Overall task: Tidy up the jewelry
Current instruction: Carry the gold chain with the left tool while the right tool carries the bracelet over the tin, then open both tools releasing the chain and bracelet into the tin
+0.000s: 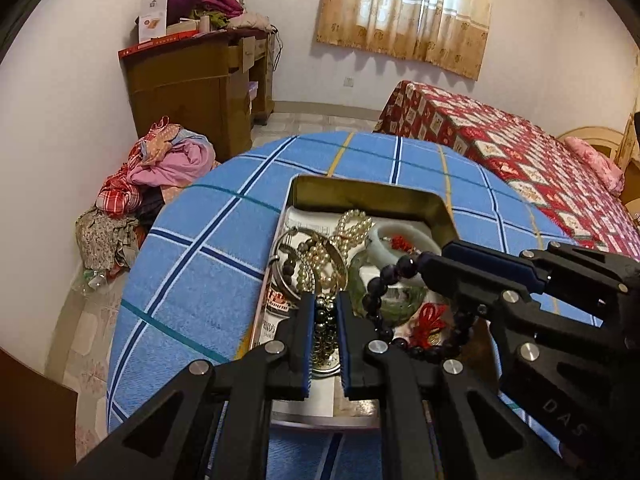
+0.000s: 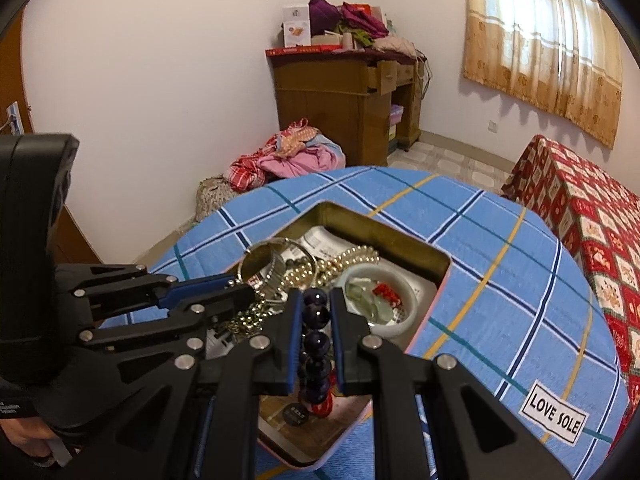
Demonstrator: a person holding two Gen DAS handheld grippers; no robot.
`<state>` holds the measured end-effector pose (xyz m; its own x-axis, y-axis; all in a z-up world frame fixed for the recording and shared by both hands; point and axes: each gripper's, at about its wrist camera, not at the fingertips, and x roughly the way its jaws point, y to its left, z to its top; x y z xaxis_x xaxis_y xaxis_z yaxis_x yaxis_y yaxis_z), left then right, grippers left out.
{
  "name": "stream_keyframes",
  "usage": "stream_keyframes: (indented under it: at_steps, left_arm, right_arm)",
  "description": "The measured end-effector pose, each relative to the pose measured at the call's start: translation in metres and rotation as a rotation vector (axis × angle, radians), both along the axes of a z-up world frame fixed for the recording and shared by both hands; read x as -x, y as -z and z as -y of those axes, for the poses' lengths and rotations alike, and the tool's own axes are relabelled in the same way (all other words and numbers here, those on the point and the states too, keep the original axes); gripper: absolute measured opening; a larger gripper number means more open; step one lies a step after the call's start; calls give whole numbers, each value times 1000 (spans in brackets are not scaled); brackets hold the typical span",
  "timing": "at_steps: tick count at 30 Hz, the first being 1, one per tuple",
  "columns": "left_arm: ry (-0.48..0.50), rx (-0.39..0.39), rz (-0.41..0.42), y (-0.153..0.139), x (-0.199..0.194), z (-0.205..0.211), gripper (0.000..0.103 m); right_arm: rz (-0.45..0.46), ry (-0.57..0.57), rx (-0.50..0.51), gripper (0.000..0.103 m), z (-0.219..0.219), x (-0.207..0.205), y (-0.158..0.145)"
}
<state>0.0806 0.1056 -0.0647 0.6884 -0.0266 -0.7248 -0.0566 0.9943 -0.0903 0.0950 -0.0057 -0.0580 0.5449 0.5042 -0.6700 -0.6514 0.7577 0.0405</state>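
Over the tin (image 1: 372,194), the left gripper (image 1: 325,316) clenched a small-bead strand (image 1: 325,332) while the right gripper (image 2: 316,308) grasped the dark bead bracelet (image 2: 316,342).

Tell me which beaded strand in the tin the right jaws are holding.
The dark purple bead bracelet, with the biggest, darkest beads, sits between the right gripper jaws. The cream pearl strand lies loose in the tin.
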Motion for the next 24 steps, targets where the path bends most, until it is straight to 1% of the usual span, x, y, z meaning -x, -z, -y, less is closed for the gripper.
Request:
stream_keyframes:
  at_steps: [6, 12, 18, 21, 22, 23, 24]
  left_arm:
    - [0, -6, -28, 12, -6, 2, 10]
    - [-2, -3, -42, 17, -6, 2, 10]
    - [-3, -3, -43, 17, -6, 1, 10]
    - [-3, 6, -16, 10, 0, 2, 10]
    - [-3, 11, -9, 7, 1, 1, 11]
    - [-4, 20, -1, 4, 4, 0, 14]
    - [-6, 27, 5, 1, 5, 0, 30]
  right_arm:
    - [-22, 17, 16, 16, 2, -5, 9]
    - [-24, 26, 31, 16, 3, -8, 15]
    - [-15, 34, 39, 16, 3, -8, 15]
    - [8, 47, 47, 16, 5, -6, 13]
    - [14, 54, 39, 17, 7, -5, 11]
    - [22, 66, 23, 25, 12, -3, 7]
    - [25, 70, 12, 30, 15, -2, 4]
